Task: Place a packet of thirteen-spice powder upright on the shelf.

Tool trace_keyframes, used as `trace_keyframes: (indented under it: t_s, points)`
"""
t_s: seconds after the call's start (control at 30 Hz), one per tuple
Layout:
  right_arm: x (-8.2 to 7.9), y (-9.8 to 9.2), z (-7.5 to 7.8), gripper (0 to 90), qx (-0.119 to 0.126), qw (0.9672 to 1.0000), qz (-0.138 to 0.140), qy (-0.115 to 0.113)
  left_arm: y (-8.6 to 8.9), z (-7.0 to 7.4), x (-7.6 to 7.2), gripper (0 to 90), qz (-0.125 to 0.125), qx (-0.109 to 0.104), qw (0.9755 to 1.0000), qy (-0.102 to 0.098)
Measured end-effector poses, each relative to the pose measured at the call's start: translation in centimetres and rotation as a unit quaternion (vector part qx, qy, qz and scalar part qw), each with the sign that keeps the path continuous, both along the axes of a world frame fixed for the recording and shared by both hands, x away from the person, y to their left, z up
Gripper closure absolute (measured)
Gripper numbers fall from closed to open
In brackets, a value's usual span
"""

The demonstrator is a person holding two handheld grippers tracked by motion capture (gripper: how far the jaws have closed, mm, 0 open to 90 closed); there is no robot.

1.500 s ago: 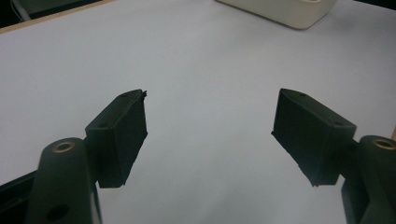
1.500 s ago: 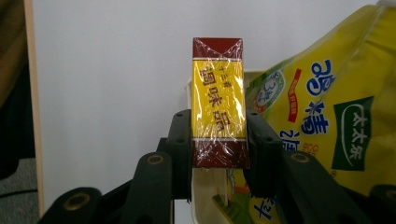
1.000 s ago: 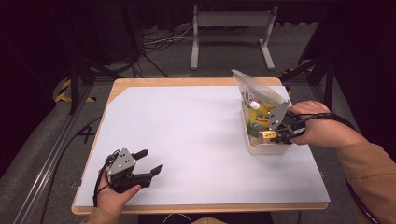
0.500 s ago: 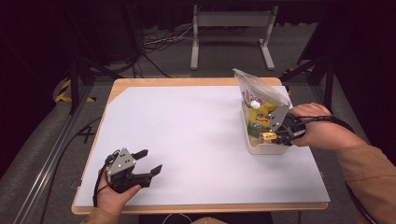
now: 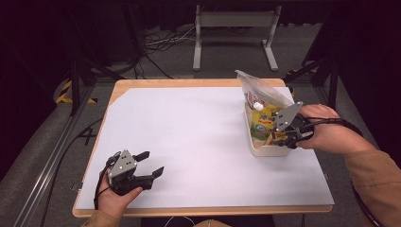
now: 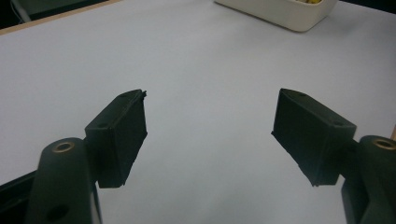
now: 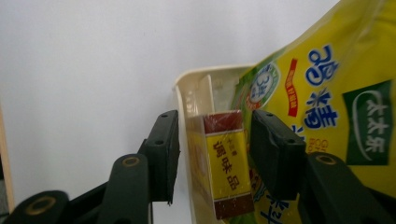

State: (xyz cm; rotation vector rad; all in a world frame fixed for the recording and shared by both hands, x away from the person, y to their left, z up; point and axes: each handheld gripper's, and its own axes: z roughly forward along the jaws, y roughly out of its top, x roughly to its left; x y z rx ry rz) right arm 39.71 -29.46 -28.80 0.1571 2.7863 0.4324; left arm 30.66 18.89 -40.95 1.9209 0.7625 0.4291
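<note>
— What is your left hand doing, starting from that side?

— My left gripper [image 5: 149, 163] is resting near the front left corner of the white table sheet [image 5: 189, 142], and its black jaws are standing wide apart with nothing between them. In the left gripper view they are pointing across bare sheet toward the cream plastic tub [image 6: 280, 11] far off.

— And moving right?

— The middle of the sheet is lying bare. Near the right edge that cream tub [image 5: 265, 149] is sitting, and a clear plastic bag [image 5: 257, 87] is leaning out of its far end. A big yellow packet with blue lettering [image 7: 327, 102] is filling most of it.

— Where is the thing you are working on?

— The small yellow box with dark red ends [image 7: 224, 163] is standing in the tub, just inside its near corner, between the wall and the yellow packet. Its long axis is running roughly upright, one red end pointing up and the other down into the tub.

— And your right tool?

— My right gripper [image 7: 212, 149] is reaching in over the rim. Its jaws have just been opening; one is sitting outside the tub wall, the other against the box's far side, with wall and box between them but not clamped.
</note>
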Motion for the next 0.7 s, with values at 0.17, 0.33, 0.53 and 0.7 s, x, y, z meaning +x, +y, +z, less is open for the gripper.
trace_keyframes:
  t_s: [0.17, 0.33, 0.53, 0.7]
  points:
    - [-0.7, 0.2, 0.5, 51.3, 0.043, 0.9989, -0.006, -0.018, 0.1, 0.0, -0.1, 26.2, 0.001, 0.0, 1.0, 0.0]
    - [-2.0, 1.0, 1.1, 48.1, 0.107, 0.9938, -0.013, -0.026, 0.3, 0.1, -0.3, 26.2, 0.003, -0.001, 1.0, -0.001]
    - [-3.4, 2.1, 0.9, 44.3, 0.17, 0.984, -0.039, -0.036, 0.5, 0.1, -0.4, 26.1, 0.004, -0.003, 1.0, -0.002]
    - [-4.1, 2.6, 0.1, 42.6, 0.212, 0.9741, -0.065, -0.044, 0.6, 0.1, -0.5, 26.0, 0.005, -0.006, 1.0, 0.0]
